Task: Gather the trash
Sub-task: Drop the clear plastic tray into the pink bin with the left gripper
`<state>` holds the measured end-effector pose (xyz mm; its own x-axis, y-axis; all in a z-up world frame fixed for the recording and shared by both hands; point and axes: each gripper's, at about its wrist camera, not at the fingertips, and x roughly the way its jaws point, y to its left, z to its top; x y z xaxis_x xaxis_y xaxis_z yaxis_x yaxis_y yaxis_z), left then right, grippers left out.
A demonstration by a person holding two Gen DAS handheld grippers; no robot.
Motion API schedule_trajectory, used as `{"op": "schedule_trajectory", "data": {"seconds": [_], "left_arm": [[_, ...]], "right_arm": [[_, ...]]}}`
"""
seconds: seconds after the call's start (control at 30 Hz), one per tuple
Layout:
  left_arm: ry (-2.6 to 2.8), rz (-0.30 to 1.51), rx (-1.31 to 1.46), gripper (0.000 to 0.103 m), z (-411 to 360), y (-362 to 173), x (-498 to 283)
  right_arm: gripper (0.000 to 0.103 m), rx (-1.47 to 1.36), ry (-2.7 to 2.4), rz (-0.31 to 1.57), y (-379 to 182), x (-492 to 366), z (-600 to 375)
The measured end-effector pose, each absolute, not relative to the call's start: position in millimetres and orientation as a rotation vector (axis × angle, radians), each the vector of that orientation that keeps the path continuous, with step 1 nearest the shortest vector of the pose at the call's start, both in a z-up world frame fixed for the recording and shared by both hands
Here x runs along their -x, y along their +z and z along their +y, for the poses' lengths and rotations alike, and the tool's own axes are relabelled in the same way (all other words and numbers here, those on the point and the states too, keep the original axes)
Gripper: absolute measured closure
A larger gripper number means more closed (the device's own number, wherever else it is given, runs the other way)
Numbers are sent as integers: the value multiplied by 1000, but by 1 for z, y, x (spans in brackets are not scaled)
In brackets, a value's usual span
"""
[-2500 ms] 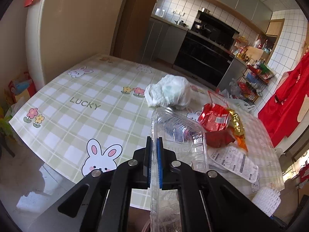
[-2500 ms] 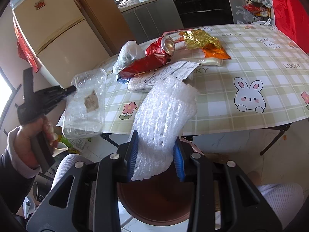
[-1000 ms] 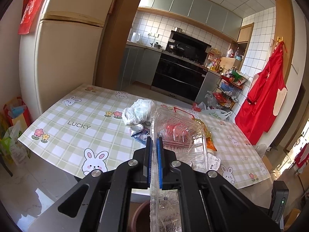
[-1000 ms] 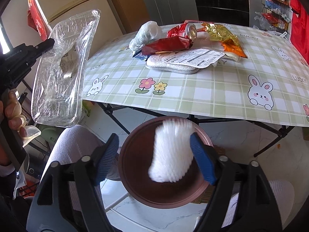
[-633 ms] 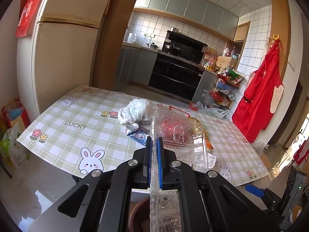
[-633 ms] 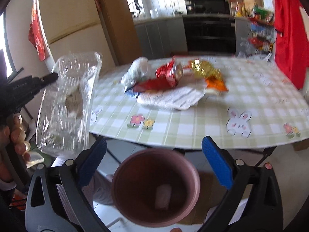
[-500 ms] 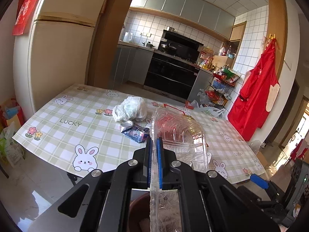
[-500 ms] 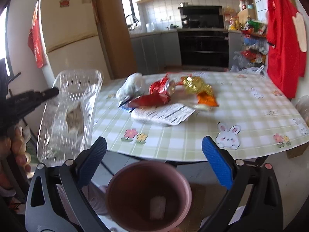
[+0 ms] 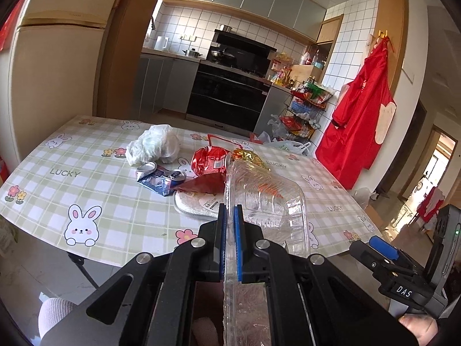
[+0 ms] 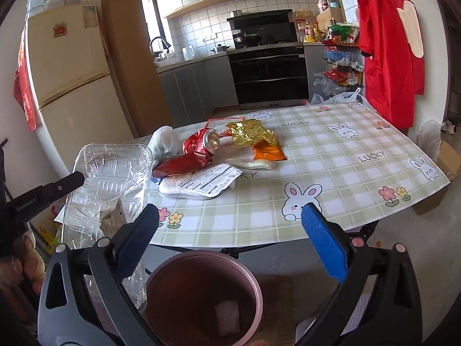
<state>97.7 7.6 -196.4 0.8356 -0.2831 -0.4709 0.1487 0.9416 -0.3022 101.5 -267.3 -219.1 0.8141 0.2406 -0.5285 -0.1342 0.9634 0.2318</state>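
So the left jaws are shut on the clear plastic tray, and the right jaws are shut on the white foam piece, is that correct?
Not quite. The left gripper is shut on the clear plastic tray, but the right gripper stands wide open with nothing between its jaws. The right wrist view shows the white foam piece already lying in the brown bin.

White-tiled kitchen [image 10: 201,33], beige fridge [image 10: 75,86], black oven [image 10: 269,75].

Bin [image 10: 201,297] before littered table [image 10: 345,173]

Clear glossy plastic tray [image 10: 109,178]; crinkled gold foil wrapper [image 10: 252,134]; glossy tablecloth [image 10: 360,178].
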Motion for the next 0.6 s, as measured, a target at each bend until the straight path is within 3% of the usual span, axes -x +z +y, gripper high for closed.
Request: {"op": "schedule_trajectory", "data": {"seconds": [0.1,0.17,0.2,0.23,0.6], "left_arm": [[-270,550,274,97,1,-199,-106],[-295,581,276,85,-3,-205,-113],[-285,597,276,41,-4,-208,-115],[-274,600,295,16,-1,-211,-114],[-72,525,325,11,42,-203,-101]], "right_arm": [[6,-207,183,589,-220,-103,-273],[6,-216,172,591,-221,-104,-276],[6,-221,169,592,-222,-104,-278],[6,-225,168,594,-223,-104,-279],[6,-230,149,583,-220,-102,-281]]}}
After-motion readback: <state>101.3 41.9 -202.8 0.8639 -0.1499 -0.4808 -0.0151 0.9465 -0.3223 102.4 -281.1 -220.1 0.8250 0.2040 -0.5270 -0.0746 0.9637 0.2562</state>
